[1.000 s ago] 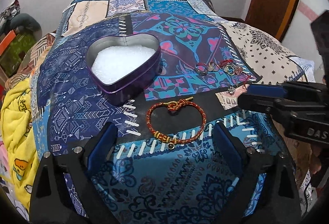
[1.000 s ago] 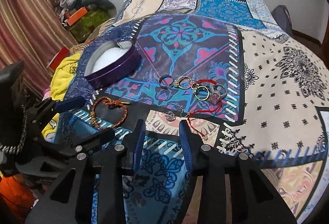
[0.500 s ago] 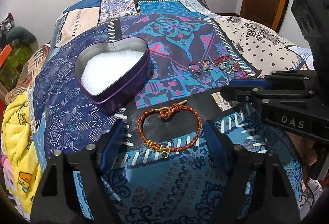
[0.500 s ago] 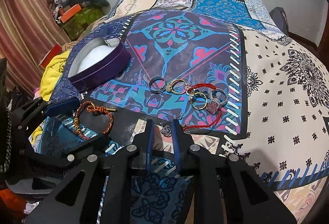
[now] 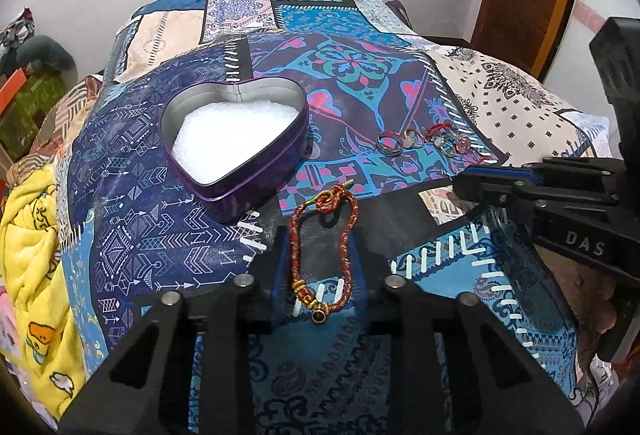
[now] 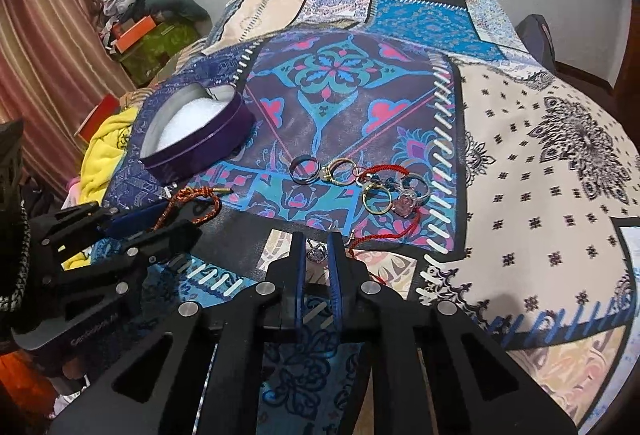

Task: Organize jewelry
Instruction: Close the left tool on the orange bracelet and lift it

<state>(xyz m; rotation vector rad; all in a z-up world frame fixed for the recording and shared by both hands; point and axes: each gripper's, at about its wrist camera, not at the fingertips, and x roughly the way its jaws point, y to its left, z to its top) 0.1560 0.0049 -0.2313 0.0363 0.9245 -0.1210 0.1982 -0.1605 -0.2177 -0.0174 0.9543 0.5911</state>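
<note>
Both grippers have pinched in over the last second. The left gripper (image 5: 320,235), wide apart a moment ago, has drawn its fingers against the two sides of the bracelet (image 5: 323,249), squeezing the loop from round to long and narrow; it is grasping the bracelet, which still lies on the bed (image 5: 520,107), just in front of the heart tin (image 5: 240,139). The right gripper (image 6: 317,255) has also narrowed to a slim gap around a small silver pendant (image 6: 316,254); whether the pads actually touch it I cannot tell. The pendant's red cord (image 6: 384,235) trails off toward the rings (image 6: 352,179), which sit untouched in a cluster to the right of the tin. The tin is open, with only white padding inside, so nothing is sorted yet. To me, the bracelet looks ready to be lifted into the tin.
</note>
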